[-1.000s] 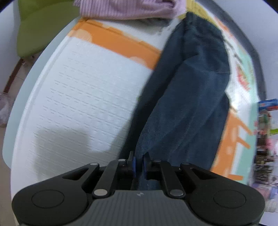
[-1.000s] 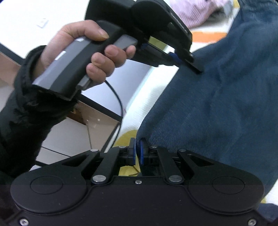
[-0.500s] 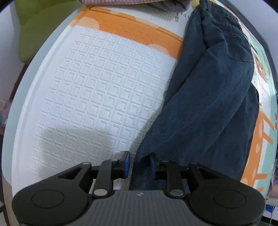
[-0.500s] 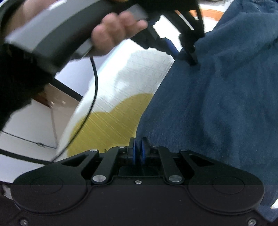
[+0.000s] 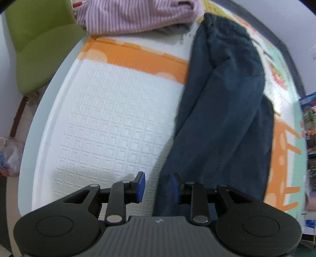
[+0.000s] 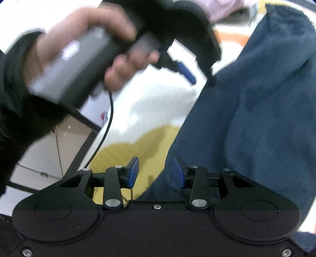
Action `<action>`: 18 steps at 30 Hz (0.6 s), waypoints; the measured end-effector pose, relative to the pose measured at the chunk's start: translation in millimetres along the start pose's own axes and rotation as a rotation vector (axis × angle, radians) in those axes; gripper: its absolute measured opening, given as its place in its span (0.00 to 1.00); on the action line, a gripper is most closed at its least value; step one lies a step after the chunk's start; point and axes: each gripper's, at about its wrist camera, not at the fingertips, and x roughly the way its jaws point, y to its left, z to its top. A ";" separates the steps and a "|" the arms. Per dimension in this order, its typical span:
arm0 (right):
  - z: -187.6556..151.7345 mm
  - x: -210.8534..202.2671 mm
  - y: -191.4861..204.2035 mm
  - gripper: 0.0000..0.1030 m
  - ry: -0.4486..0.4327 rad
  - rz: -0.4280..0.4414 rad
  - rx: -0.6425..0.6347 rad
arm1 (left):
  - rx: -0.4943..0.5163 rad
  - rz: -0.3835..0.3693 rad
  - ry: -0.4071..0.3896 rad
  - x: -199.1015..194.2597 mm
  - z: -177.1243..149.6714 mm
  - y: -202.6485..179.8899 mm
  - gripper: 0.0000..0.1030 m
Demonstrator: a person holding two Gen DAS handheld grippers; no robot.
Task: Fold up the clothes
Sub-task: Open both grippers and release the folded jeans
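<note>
The dark blue jeans [image 5: 227, 122] lie lengthwise along the right side of a foam play mat [image 5: 110, 122], whose white embossed tiles carry an orange band near the far end. The left gripper [image 5: 157, 185] hovers at the near hem of the jeans with its blue-padded fingers spread apart; the cloth edge sits in the gap, not pinched. The right gripper [image 6: 156, 174] is likewise spread wide over the jeans' near edge, above a yellow patch of the mat. In the right wrist view, the person's left hand [image 6: 85, 57] grips the other tool's handle, blurred. A pink striped garment [image 5: 136, 15] is bunched at the mat's far end, beside a green chair [image 5: 37, 43].
</note>
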 end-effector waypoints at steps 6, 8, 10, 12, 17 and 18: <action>41.3 -42.0 -20.8 0.37 -0.103 -0.087 -0.007 | -0.008 -0.044 -0.033 -14.4 13.0 -4.8 0.31; 56.2 -54.8 -31.6 0.37 -0.140 -0.135 -0.015 | -0.008 -0.067 -0.041 -16.7 15.8 -9.3 0.31; 74.0 -70.7 -41.4 0.37 -0.169 -0.183 -0.014 | -0.006 -0.089 -0.048 -18.7 18.2 -15.0 0.31; 91.0 -84.3 -53.8 0.37 -0.198 -0.220 -0.004 | 0.001 -0.103 -0.058 -19.6 21.4 -21.7 0.31; 132.4 -106.6 -81.4 0.37 -0.252 -0.290 0.039 | 0.005 -0.133 -0.082 -20.2 29.6 -39.9 0.31; 142.1 -107.5 -88.7 0.37 -0.262 -0.303 0.043 | 0.004 -0.139 -0.086 -19.5 32.0 -43.2 0.31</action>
